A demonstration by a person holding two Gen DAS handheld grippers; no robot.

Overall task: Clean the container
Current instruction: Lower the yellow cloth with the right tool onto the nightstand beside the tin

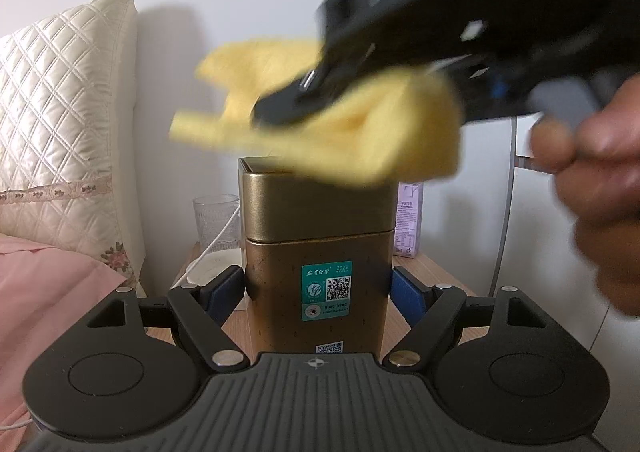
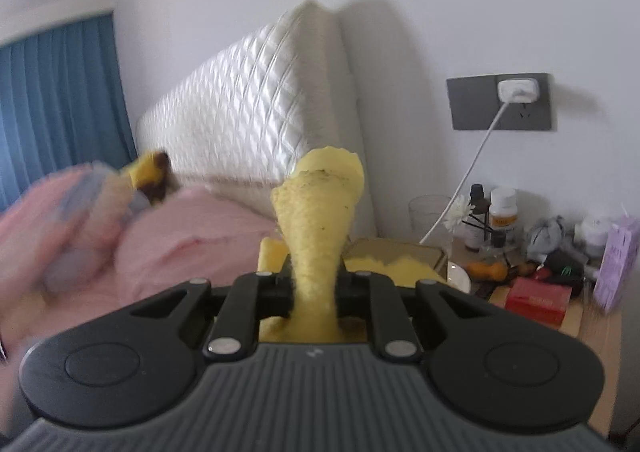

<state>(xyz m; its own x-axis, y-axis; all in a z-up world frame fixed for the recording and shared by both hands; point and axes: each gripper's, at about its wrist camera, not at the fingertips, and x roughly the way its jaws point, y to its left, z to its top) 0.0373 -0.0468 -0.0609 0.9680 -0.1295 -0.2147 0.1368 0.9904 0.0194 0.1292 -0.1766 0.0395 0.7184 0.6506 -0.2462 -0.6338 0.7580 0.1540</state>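
Observation:
A tall gold metal tin (image 1: 316, 252) with a teal sticker stands upright, open at the top. My left gripper (image 1: 318, 292) is shut on its lower body, blue pads against both sides. My right gripper (image 2: 314, 292) is shut on a yellow cloth (image 2: 320, 220) that stands up between the fingers. In the left wrist view the right gripper (image 1: 280, 108) comes in from the upper right, blurred, and holds the cloth (image 1: 352, 132) on the tin's open top. In the right wrist view the tin's rim (image 2: 400, 248) shows just below the cloth.
A wooden bedside table (image 2: 600, 336) carries a glass (image 1: 216, 222), a purple carton (image 1: 408, 220), bottles (image 2: 502, 212) and a red box (image 2: 538, 300). A quilted headboard (image 2: 248, 120) and pink bedding (image 2: 208, 240) lie to the left. A charger cable (image 2: 472, 172) hangs from a wall socket.

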